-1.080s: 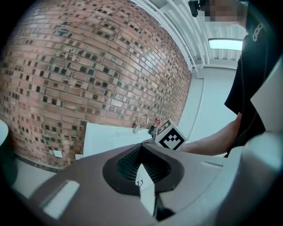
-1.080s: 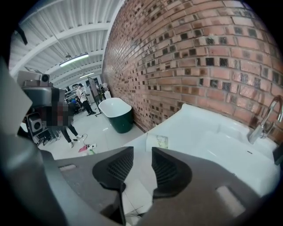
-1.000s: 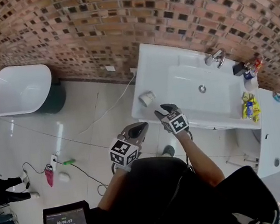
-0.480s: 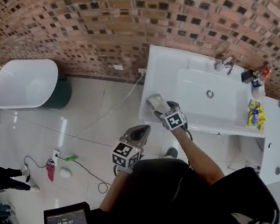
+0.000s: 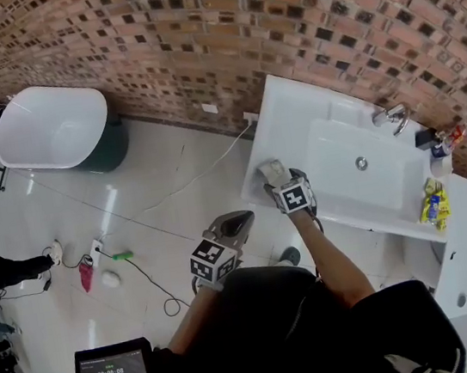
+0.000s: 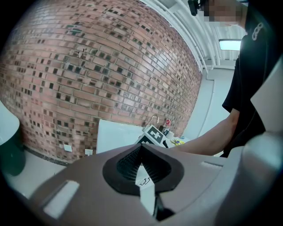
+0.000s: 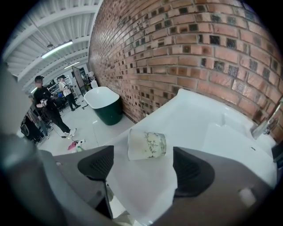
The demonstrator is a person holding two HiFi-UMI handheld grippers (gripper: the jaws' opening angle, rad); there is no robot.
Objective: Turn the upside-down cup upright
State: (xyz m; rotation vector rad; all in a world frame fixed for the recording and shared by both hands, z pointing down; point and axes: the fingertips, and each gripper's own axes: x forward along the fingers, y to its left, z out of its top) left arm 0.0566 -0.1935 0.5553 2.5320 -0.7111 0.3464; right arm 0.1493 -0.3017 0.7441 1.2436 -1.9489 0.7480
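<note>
Below the brick wall, the white sink surface carries the cup at its left end, near the front edge. Our right hand-held gripper has just been opening. Its jaws stand wide, with the cup just ahead between them, untouched. Our left hand-held gripper hangs closed and empty, left of the surface.

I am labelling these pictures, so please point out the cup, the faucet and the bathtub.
cup [image 7: 147, 145], right gripper view, middle of its patterned side.
faucet [image 5: 393, 116], head view, its metal spout.
bathtub [image 5: 50, 135], head view, bare white inside.
</note>
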